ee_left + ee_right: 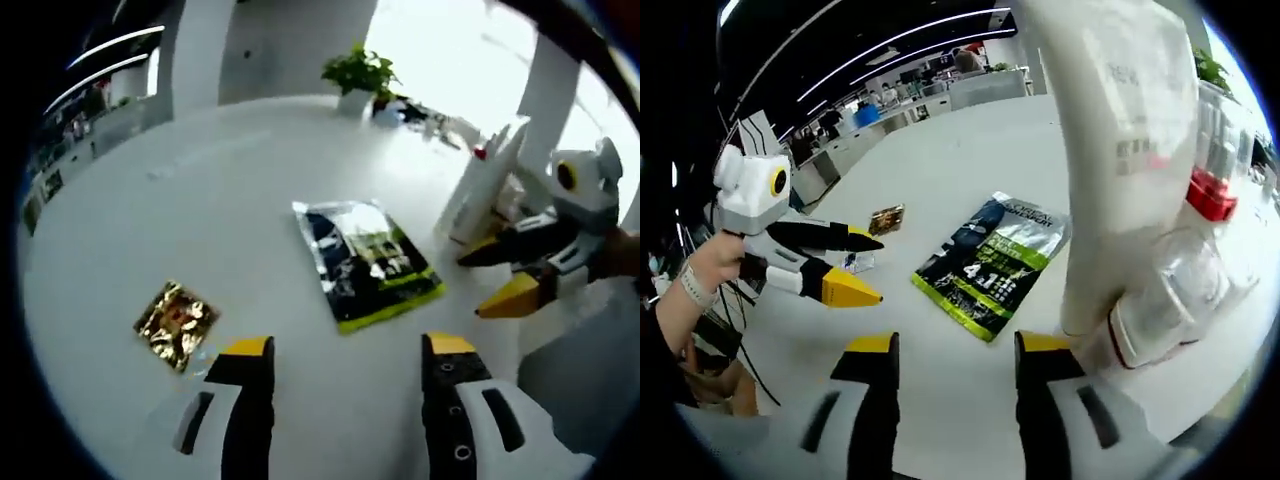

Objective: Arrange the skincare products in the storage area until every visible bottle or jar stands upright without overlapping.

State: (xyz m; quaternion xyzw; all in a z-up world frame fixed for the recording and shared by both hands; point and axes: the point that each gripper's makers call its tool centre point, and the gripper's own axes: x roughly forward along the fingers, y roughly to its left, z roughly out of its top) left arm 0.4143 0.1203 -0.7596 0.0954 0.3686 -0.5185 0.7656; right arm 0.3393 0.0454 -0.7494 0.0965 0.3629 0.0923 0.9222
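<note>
1. Left gripper (345, 350) – jaws parted, nothing between them, held over the white round bench (200, 200).
2. Right gripper (952, 348) – jaws released, empty; its right jaw sits just beside the cap end of a tall white plastic tube (1120, 150) standing cap-down on the bench.
3. A flat dark foil sachet with a green edge (368, 262) lies on the bench between the grippers.
4. A small gold foil packet (177, 322) lies well apart from the sachet, near the left jaw tip.
5. A clear bottle with a red cap (1215, 170) stands behind the tube.
6. A green potted plant (360, 75) stands at the far bench edge.
</note>
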